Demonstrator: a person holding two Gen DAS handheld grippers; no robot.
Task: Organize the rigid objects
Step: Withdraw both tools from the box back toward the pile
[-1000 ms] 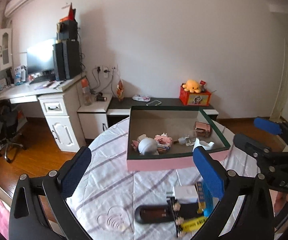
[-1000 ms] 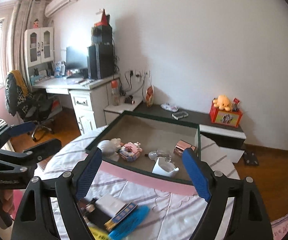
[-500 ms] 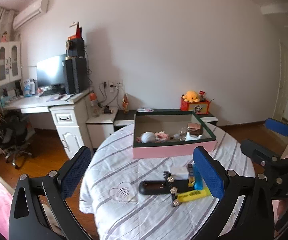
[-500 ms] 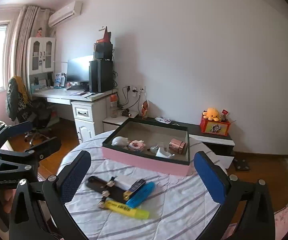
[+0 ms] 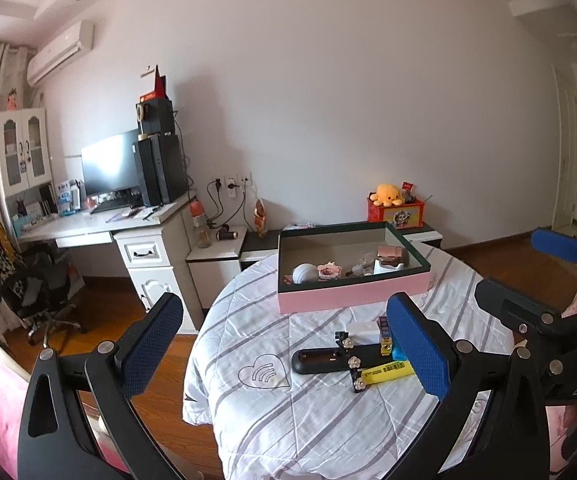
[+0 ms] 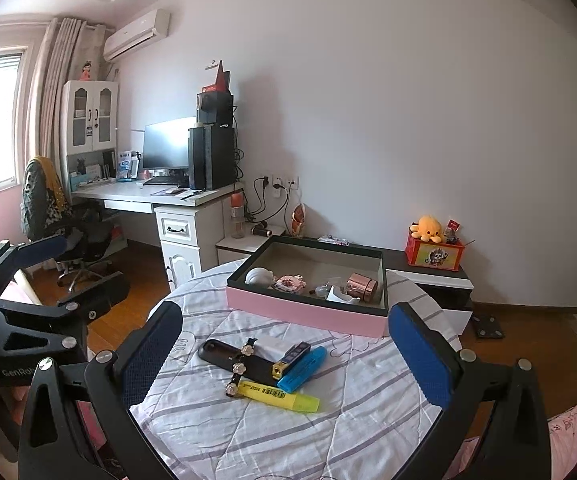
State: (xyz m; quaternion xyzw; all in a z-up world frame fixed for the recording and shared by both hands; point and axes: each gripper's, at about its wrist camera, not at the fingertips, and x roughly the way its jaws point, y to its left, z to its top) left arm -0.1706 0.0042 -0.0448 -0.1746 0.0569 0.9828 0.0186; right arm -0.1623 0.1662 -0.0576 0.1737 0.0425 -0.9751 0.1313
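A pink box with a dark green rim point(image 6: 300, 312) point(image 5: 348, 298) stands at the far side of a round table and holds a white shell, a pink toy, a copper cup point(image 6: 362, 286) and a white holder. In front of it lie a yellow highlighter point(image 6: 278, 394) point(image 5: 386, 370), a blue highlighter point(image 6: 302, 368), a black case point(image 6: 218, 354) point(image 5: 318, 360), a black hair clip with flowers point(image 6: 240, 368) and a white box point(image 6: 274, 344). My left gripper point(image 5: 284, 344) and my right gripper point(image 6: 284, 352) are both open and empty, held back from the table.
The table wears a white striped quilted cloth point(image 6: 248, 432). Behind it are a white desk with monitor and speakers point(image 6: 176, 196), an office chair point(image 6: 68, 232), a low dark cabinet with a red box and an orange plush point(image 6: 428, 240). Wooden floor surrounds the table.
Both grippers have pulled back and up from the box, so the whole table and the loose items now show. The items have not moved.
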